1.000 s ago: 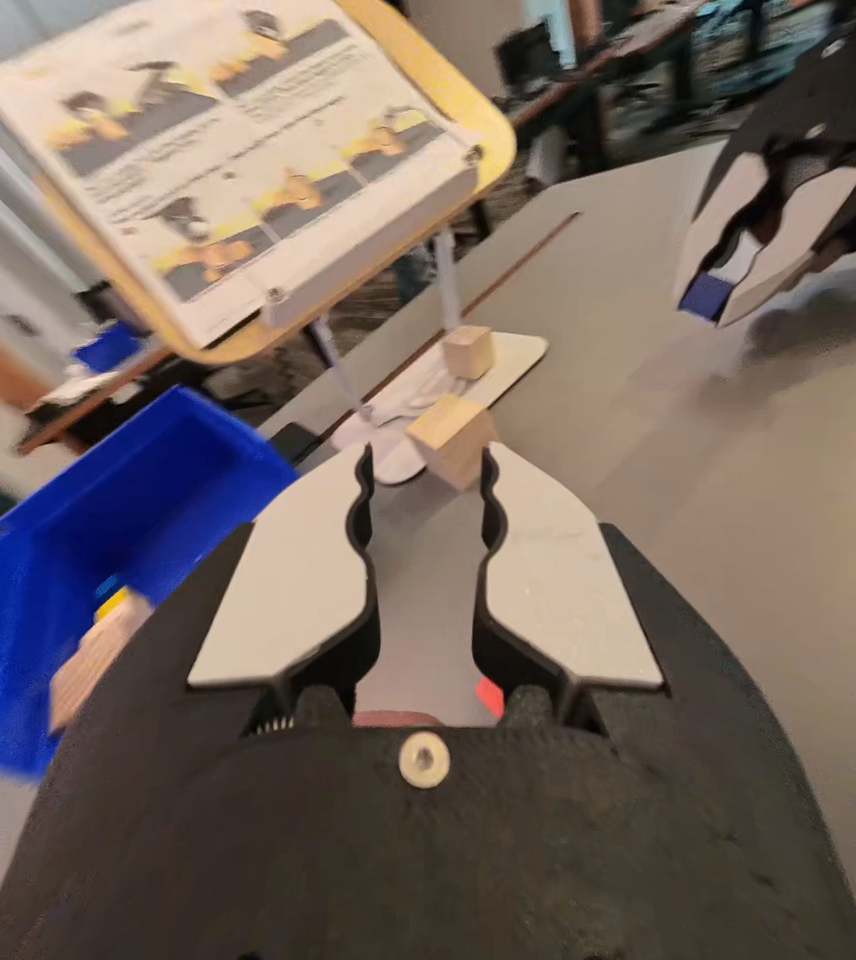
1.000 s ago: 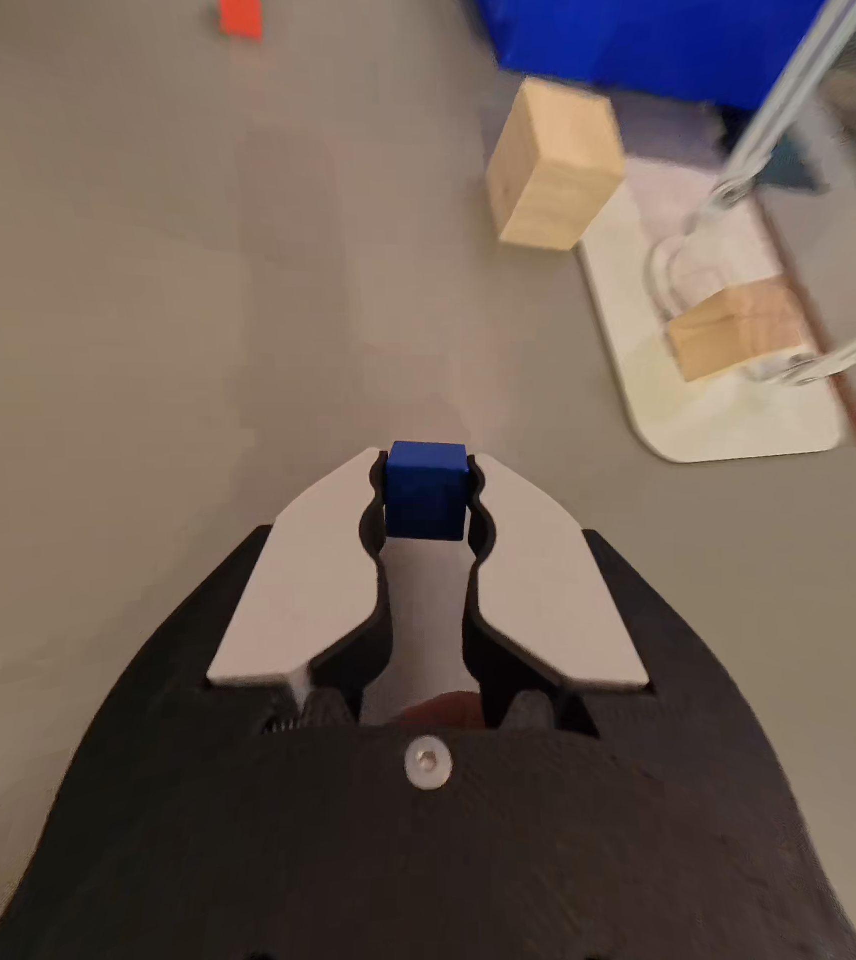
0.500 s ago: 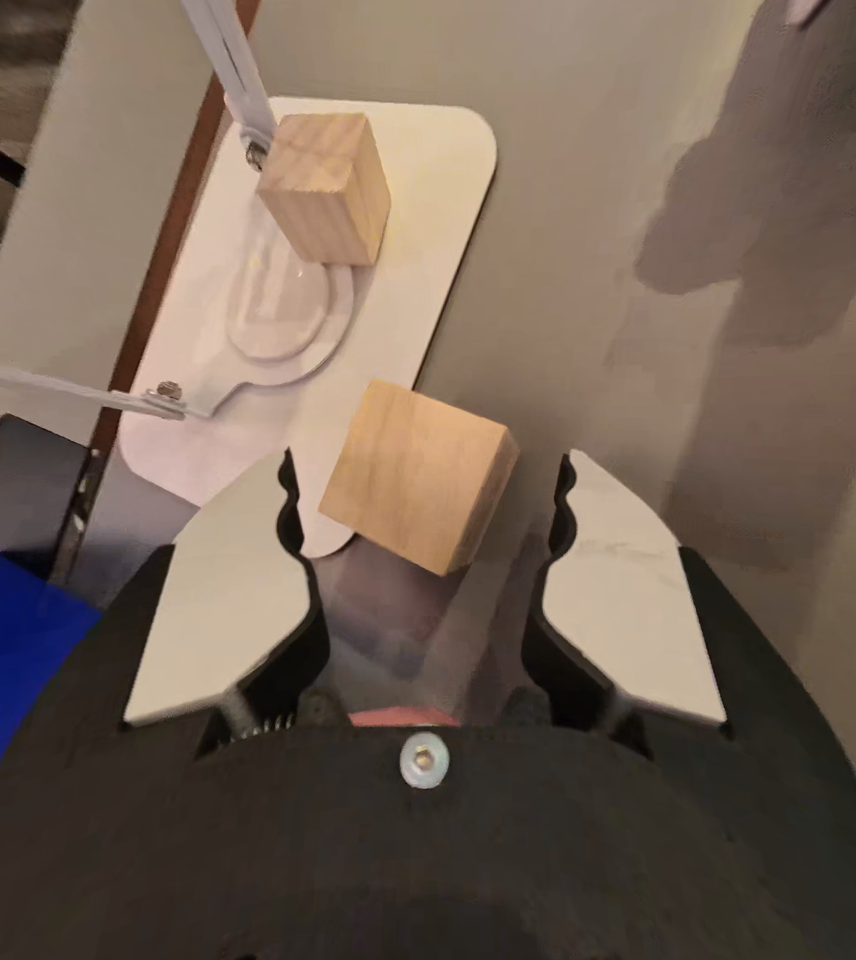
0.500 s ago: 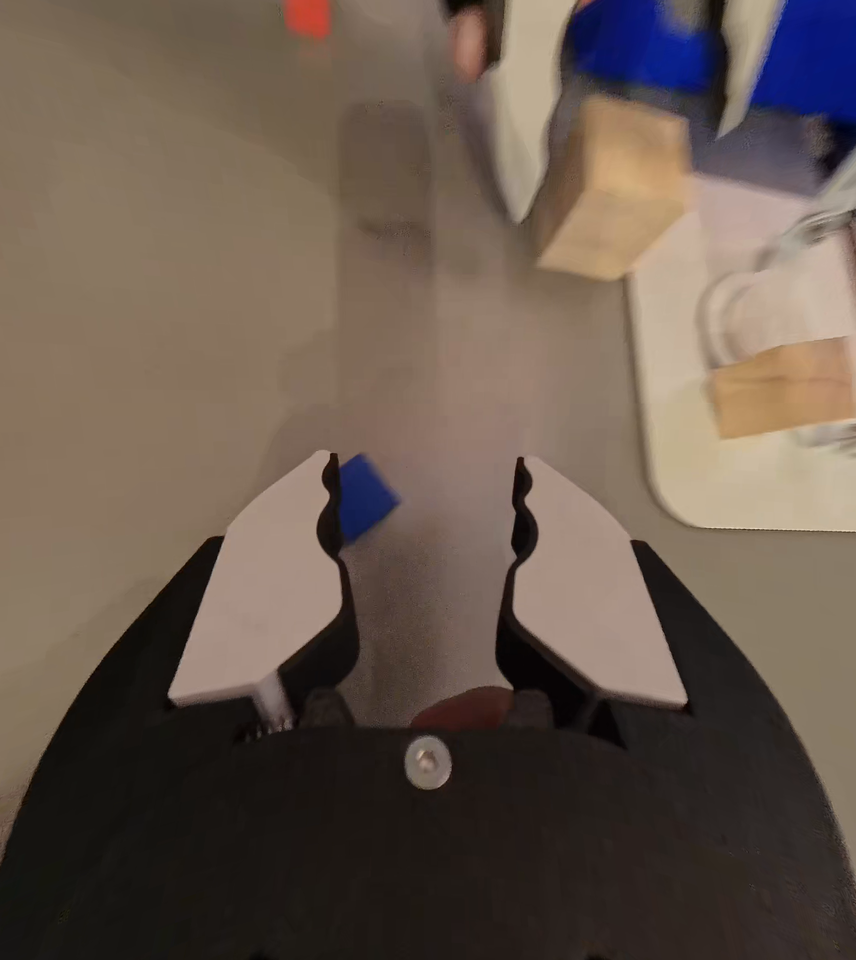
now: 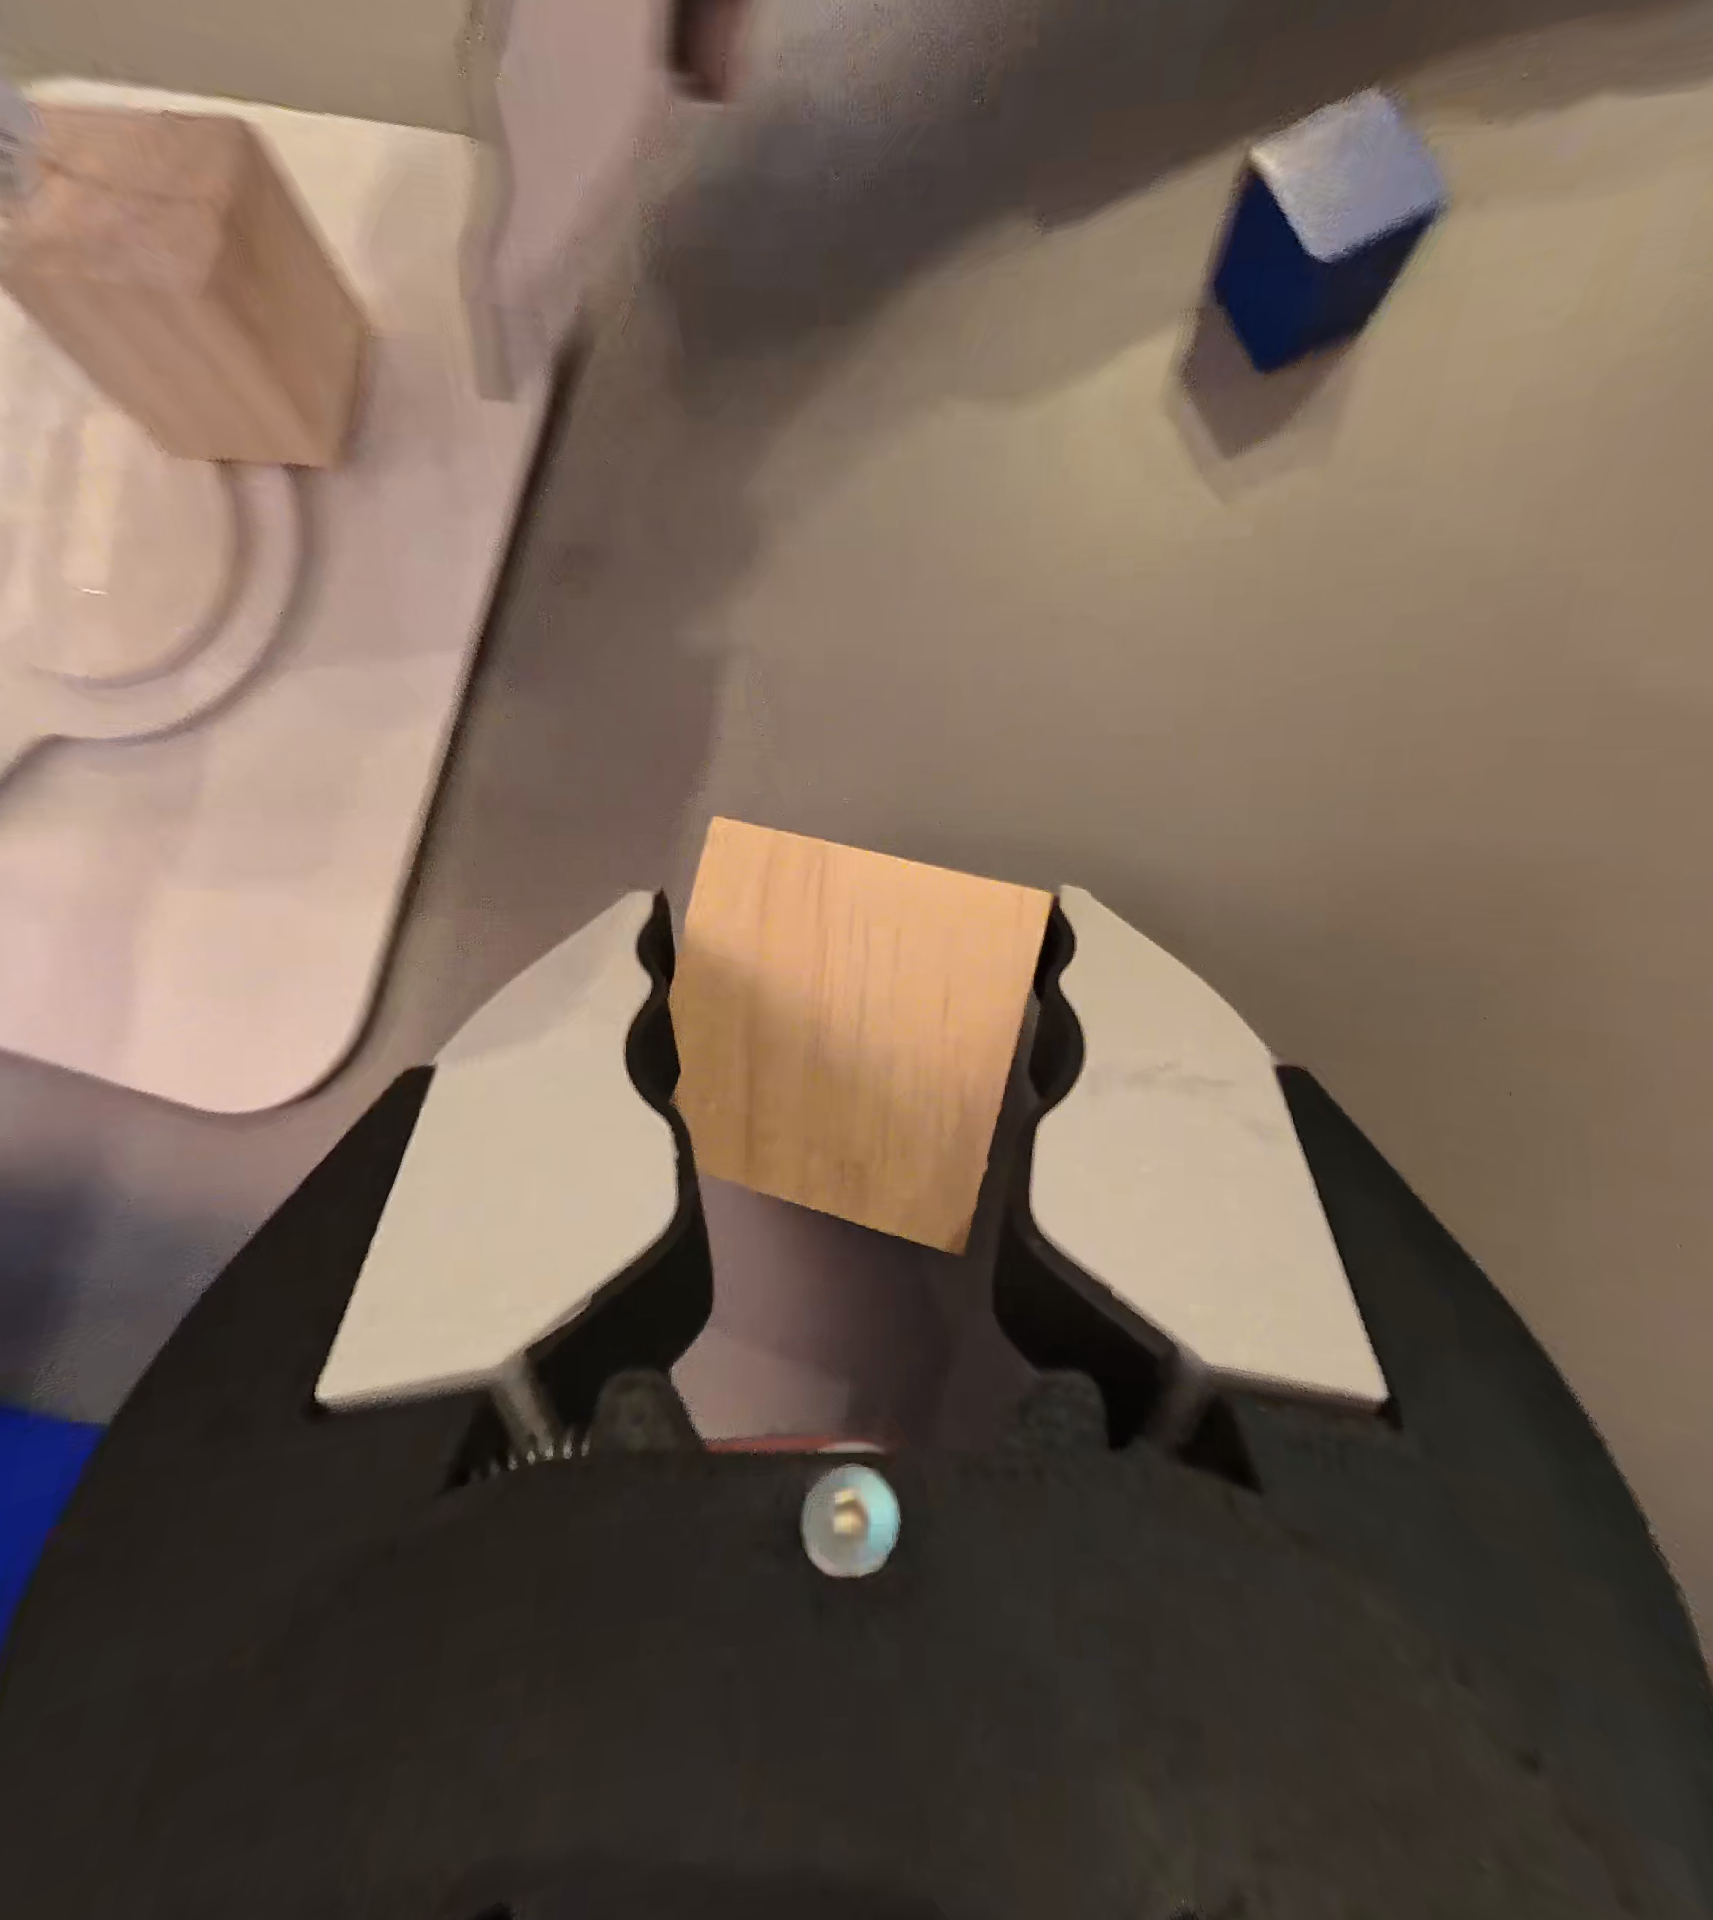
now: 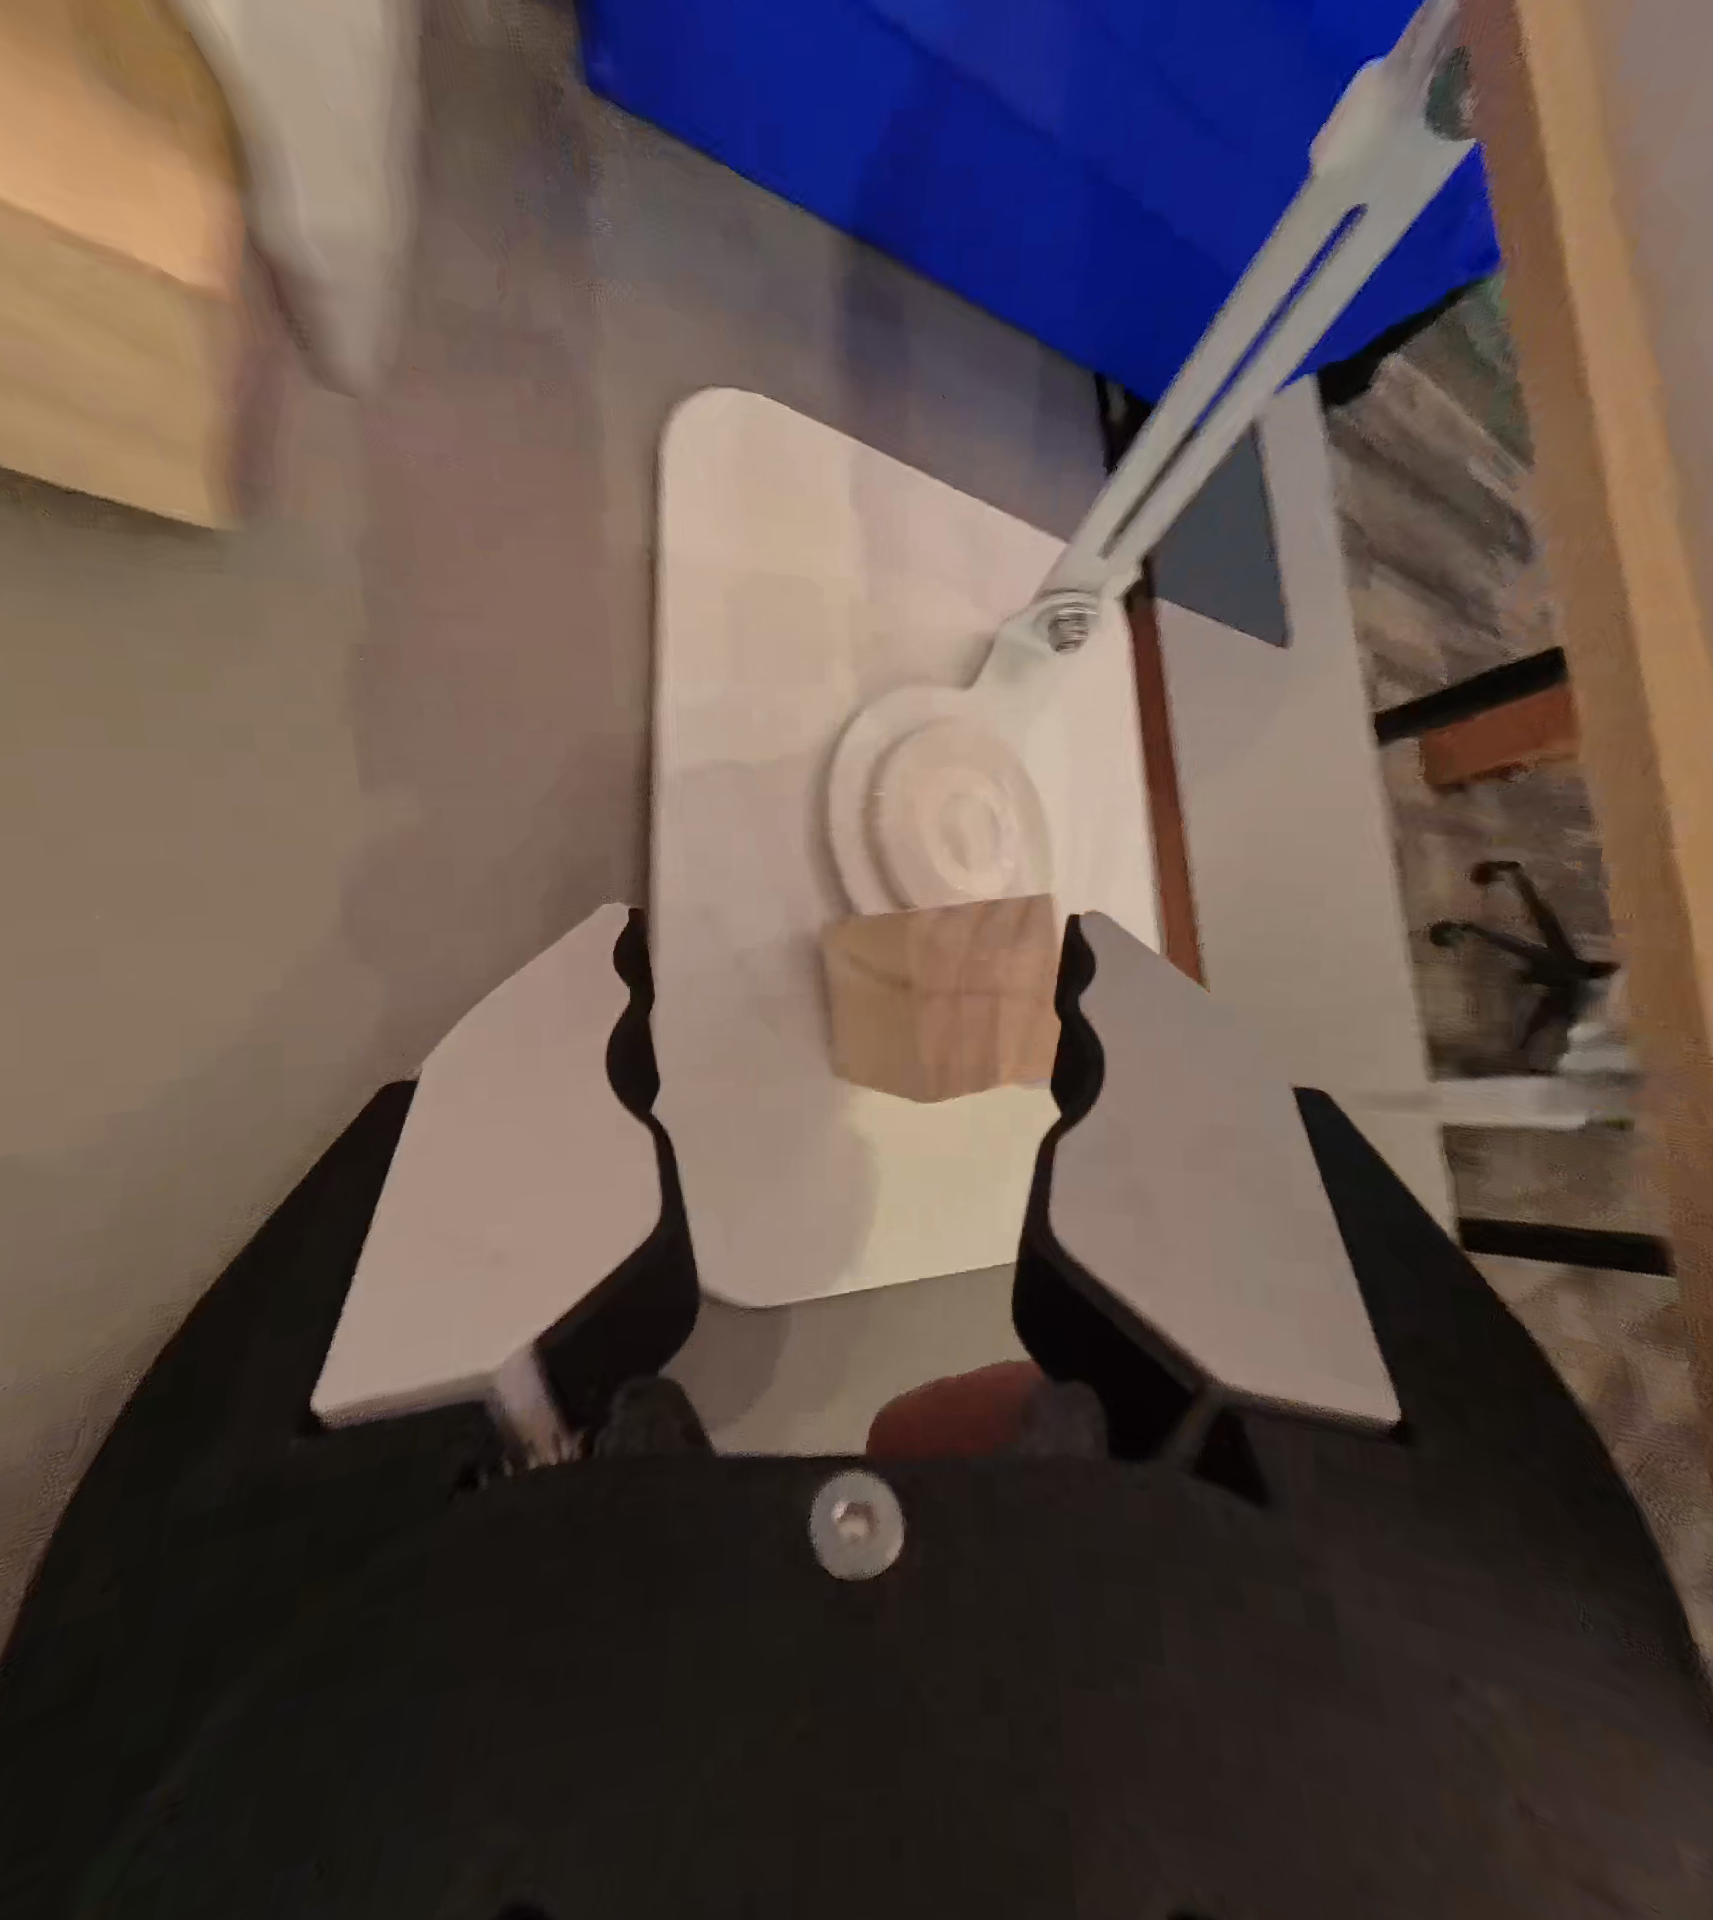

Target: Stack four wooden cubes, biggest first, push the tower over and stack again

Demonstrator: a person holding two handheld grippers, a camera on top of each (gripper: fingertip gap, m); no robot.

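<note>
The left tongs (image 5: 857,1023) pinch a big wooden cube (image 5: 847,1039) between both fingers, holding it over the grey tabletop (image 5: 1247,727). Beyond it a small blue cube (image 5: 1319,229) lies alone on the tabletop, tilted. The right tongs (image 6: 847,1023) are spread wide with nothing between them, hovering over a white base plate (image 6: 758,644) near the tabletop's edge. A smaller wooden cube (image 6: 940,992) sits on that plate, just beside its round mount. A blue bin (image 6: 935,135) stands past the plate.
</note>
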